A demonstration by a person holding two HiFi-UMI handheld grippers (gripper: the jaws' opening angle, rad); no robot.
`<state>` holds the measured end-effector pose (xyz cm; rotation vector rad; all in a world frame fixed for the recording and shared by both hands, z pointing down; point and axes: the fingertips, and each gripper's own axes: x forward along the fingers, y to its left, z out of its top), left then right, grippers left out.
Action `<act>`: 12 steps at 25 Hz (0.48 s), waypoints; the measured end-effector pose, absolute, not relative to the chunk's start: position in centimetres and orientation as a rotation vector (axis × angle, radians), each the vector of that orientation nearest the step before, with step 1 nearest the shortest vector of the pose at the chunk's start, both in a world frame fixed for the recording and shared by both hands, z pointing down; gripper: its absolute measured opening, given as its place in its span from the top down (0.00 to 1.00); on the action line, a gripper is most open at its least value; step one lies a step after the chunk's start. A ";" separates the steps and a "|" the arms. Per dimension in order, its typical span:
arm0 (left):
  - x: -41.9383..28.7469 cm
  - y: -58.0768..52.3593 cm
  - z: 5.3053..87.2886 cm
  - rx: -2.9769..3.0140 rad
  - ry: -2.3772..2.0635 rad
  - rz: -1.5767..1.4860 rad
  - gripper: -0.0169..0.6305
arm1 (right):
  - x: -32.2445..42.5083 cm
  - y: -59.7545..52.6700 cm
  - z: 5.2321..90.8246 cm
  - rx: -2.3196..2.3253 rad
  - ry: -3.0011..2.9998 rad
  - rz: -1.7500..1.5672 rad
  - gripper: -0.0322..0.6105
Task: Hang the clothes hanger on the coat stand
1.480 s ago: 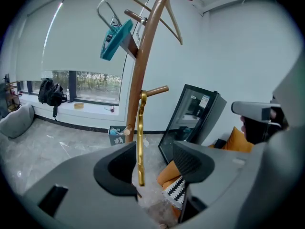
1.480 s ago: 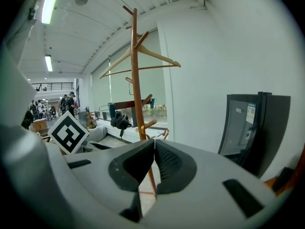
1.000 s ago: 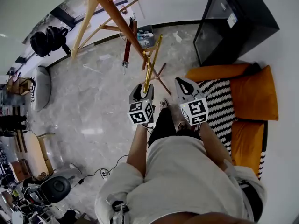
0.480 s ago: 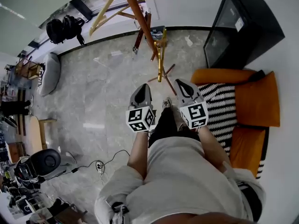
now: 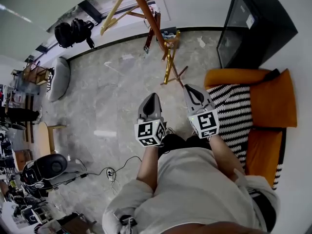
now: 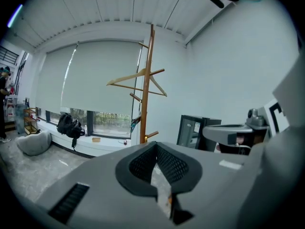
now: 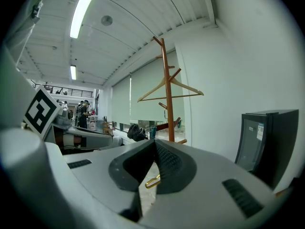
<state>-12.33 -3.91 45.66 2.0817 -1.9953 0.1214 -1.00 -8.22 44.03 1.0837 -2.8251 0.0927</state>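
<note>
Head view: gold clothes hanger (image 5: 169, 62) hangs on coat stand (image 5: 151, 18), well apart from left gripper (image 5: 152, 96) and right gripper (image 5: 188, 88). Left gripper view: jaws closed tight, empty. Right gripper view: same, nothing gripped. Task looks done; nothing left.

A black backpack (image 5: 74, 32) sits at ten o'clock, a black cabinet (image 5: 258, 23) at two, orange cushions (image 5: 275, 104) at three.
</note>
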 end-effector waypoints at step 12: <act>-16.7 -1.0 41.7 2.175 -2.031 0.092 0.96 | -3.7 -6.0 39.2 1.233 -2.798 -0.067 0.94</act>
